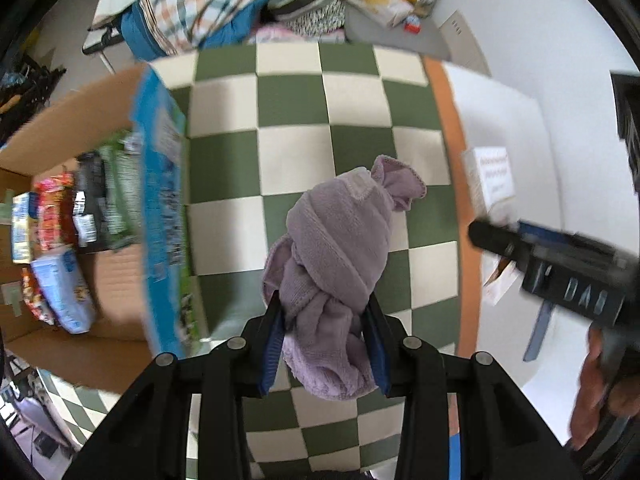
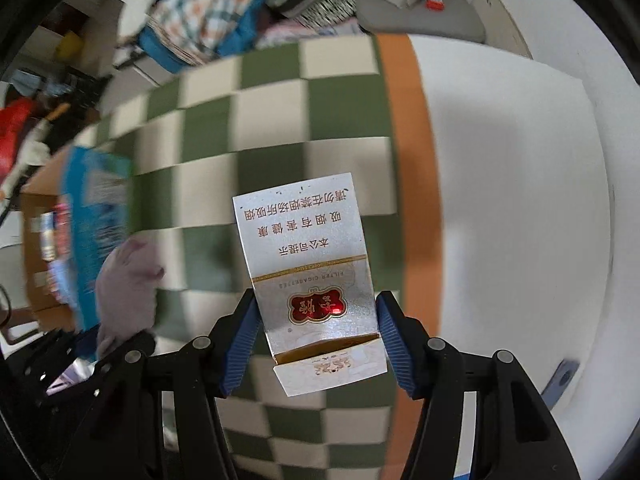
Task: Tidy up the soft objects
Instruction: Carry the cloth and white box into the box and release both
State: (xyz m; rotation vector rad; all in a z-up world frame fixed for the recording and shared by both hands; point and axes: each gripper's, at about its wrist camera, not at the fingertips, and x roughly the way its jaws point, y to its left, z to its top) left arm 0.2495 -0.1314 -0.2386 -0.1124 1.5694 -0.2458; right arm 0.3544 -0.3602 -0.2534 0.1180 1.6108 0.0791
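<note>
A knotted lilac cloth [image 1: 340,236] hangs in the air above the green-and-cream checkered surface [image 1: 292,100], and my left gripper [image 1: 324,300] is shut on its lower end. The same cloth [image 2: 128,280] shows blurred at the left of the right wrist view. My right gripper [image 2: 318,298] is shut on a white and silver cigarette pack [image 2: 308,240] with a red emblem, its blue pads pressing on both sides and the lid flap hanging open. In the left wrist view the right gripper [image 1: 492,236] reaches in from the right, held by a hand [image 1: 600,392].
An open cardboard box [image 1: 80,120] of snack packets stands at the left, with a blue carton [image 1: 160,200] upright along its edge. Piled plaid and striped fabrics [image 1: 200,4] and a grey cushion [image 1: 400,36] bearing packets lie at the far end. An orange strip [image 1: 444,120] borders a white surface [image 1: 512,128].
</note>
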